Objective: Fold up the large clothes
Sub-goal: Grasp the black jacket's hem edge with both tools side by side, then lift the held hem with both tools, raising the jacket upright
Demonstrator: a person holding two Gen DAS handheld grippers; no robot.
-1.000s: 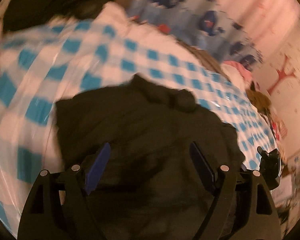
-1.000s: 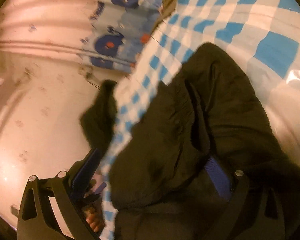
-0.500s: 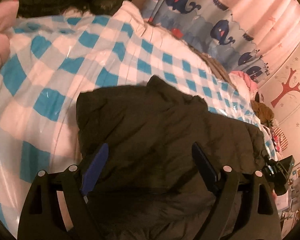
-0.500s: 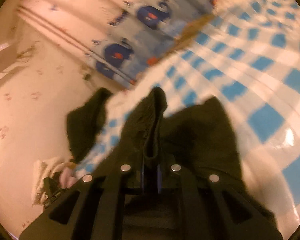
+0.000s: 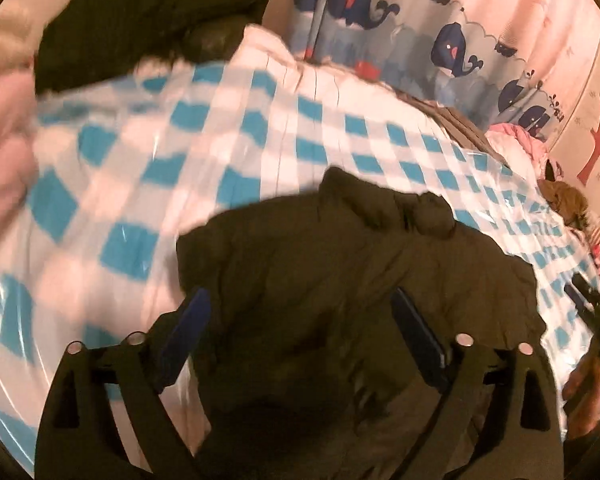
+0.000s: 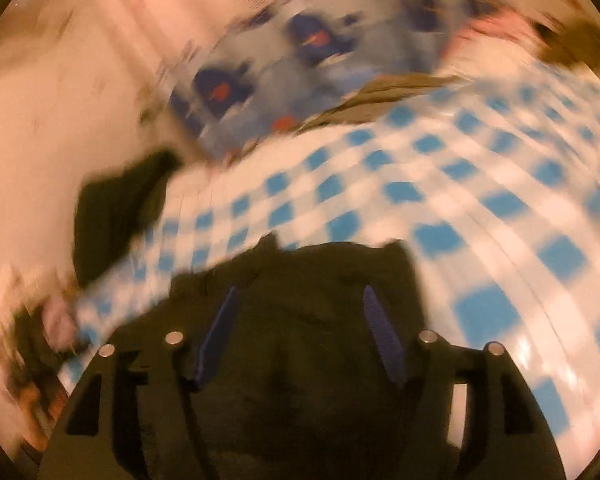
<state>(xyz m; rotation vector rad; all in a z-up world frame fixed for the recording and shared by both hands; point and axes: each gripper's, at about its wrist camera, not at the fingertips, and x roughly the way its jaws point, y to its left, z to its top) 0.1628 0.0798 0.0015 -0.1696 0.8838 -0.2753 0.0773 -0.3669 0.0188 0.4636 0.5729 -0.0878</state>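
Observation:
A large dark olive garment (image 5: 340, 280) lies bunched on a blue-and-white checked sheet (image 5: 140, 168). My left gripper (image 5: 300, 312) is open above its near part, blue pads on either side of the cloth, not closed on it. In the blurred right wrist view the same garment (image 6: 320, 280) lies below my right gripper (image 6: 300, 308), which is open with the cloth between its blue fingers (image 6: 220, 328). My right gripper also shows at the far right of the left wrist view (image 5: 596, 316).
Another dark garment (image 5: 140, 12) and a pink one (image 5: 0, 152) lie at the sheet's far left. A whale-print curtain (image 5: 420, 32) hangs behind. Pink and brown clothes (image 5: 532, 144) pile at the far right edge.
My right gripper was shut on a fold of the garment half a second ago and has now opened and swung. The left gripper stayed open above the garment.

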